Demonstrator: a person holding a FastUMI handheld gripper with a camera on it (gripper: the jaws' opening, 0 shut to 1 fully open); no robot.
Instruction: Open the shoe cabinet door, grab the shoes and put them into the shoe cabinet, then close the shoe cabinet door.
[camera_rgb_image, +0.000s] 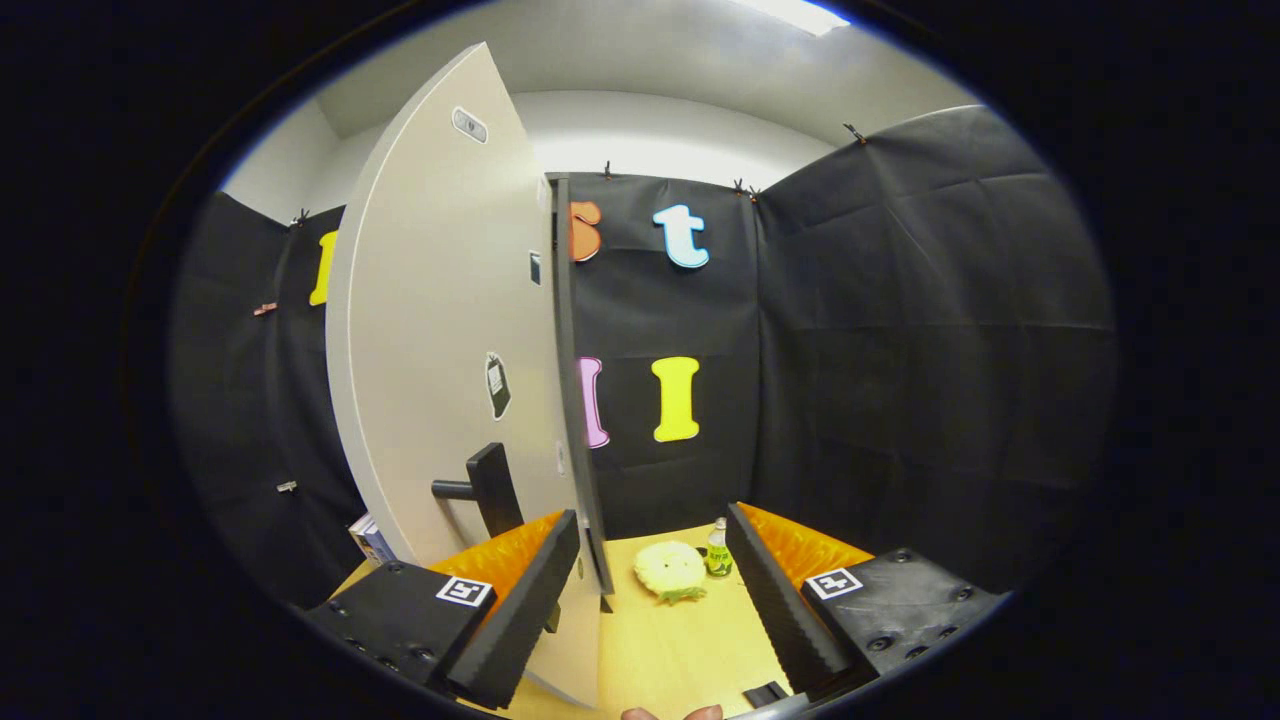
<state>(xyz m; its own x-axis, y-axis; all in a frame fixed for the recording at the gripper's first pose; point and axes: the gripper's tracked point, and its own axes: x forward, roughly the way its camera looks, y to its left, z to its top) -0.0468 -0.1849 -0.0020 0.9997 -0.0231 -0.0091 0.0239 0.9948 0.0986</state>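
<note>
The shoe cabinet door (440, 330) is a tall pale panel standing at an angle ahead and to the left, with its dark edge (575, 400) facing me. A black lever handle (487, 490) sticks out of its lower face, just beyond my left finger. My gripper (652, 515) is open, and the door's lower edge runs down just inside the left finger (520, 610). The right finger (780, 600) stands apart from the door. Nothing is pressed between the fingers.
On the yellow table top (680, 650) beyond the fingers lie a round yellow plush toy (670, 572) and a small green bottle (718, 555). A stack of books (370, 540) shows left of the door. Fingertips of a person's hand (670, 713) show below the gripper.
</note>
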